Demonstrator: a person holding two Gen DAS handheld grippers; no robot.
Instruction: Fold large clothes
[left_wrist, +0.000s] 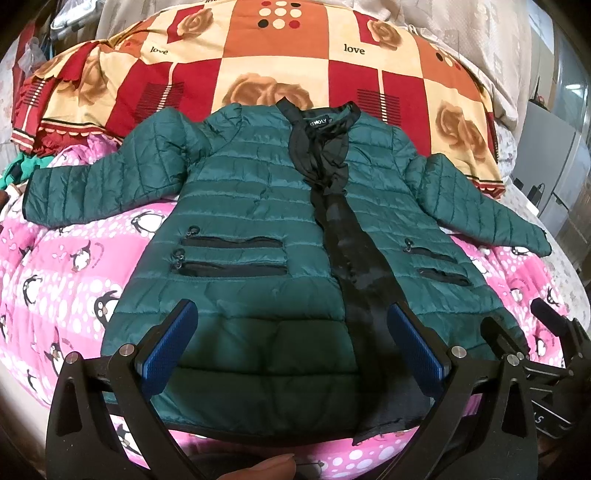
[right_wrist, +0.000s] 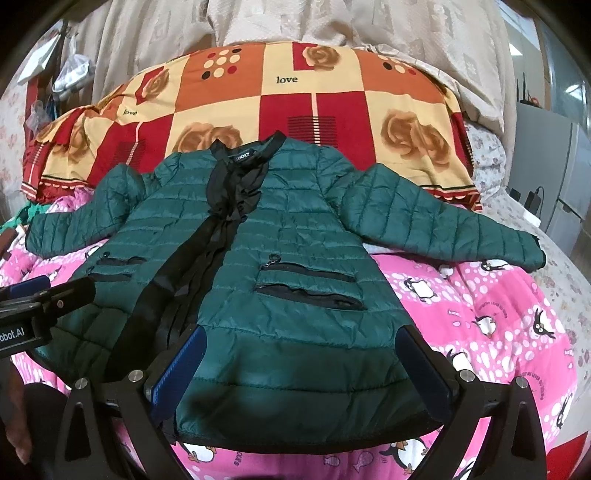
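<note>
Green jacket (left_wrist: 240, 221) lies flat on the bed, collar away, hem right under both wide-open, empty jaws; left gripper (left_wrist: 291, 325) and right gripper (right_wrist: 303, 350) equally near.

Bright daylight, perhaps from the right, soft shadows, strong fisheye bending, dark vignetted corners

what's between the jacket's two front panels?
A black strip of lining and ruffled trim runs from the collar down to the hem between the jacket's green panels; both wrist views show it.
</note>
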